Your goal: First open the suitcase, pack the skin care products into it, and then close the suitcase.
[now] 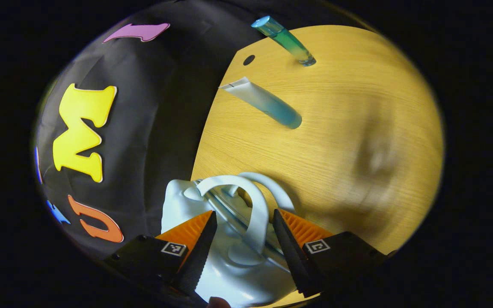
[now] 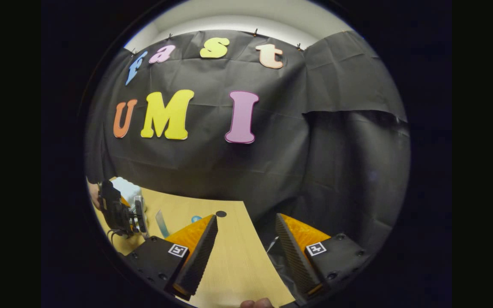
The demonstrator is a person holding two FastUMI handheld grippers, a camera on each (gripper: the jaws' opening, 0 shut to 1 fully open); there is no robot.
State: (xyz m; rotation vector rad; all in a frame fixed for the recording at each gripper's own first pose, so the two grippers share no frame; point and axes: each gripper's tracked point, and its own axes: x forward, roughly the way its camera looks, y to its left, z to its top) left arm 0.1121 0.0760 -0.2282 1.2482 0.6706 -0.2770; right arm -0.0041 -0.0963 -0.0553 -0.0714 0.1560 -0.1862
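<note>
In the left gripper view a small pale blue suitcase (image 1: 178, 205) lies shut at the wooden table's near edge. Its white arched handle (image 1: 258, 214) stands between the fingers of my left gripper (image 1: 244, 212), which is open, with a gap on either side of the handle. Farther out on the table lie a white-to-blue tube (image 1: 268, 105) and a clear green bottle (image 1: 285, 40). My right gripper (image 2: 246, 217) hangs open over the table's far corner with nothing between its fingers. The right gripper view also has the left gripper (image 2: 118, 211) far off at the suitcase (image 2: 126, 188), with the tube (image 2: 161, 222) beside it.
The wooden table (image 1: 336, 141) has a small dark hole (image 1: 249, 60) near its back edge. Black cloth walls close the booth behind and to the side. Bare wood stretches beyond the two products. A fingertip (image 2: 255, 303) shows at the bottom of the right gripper view.
</note>
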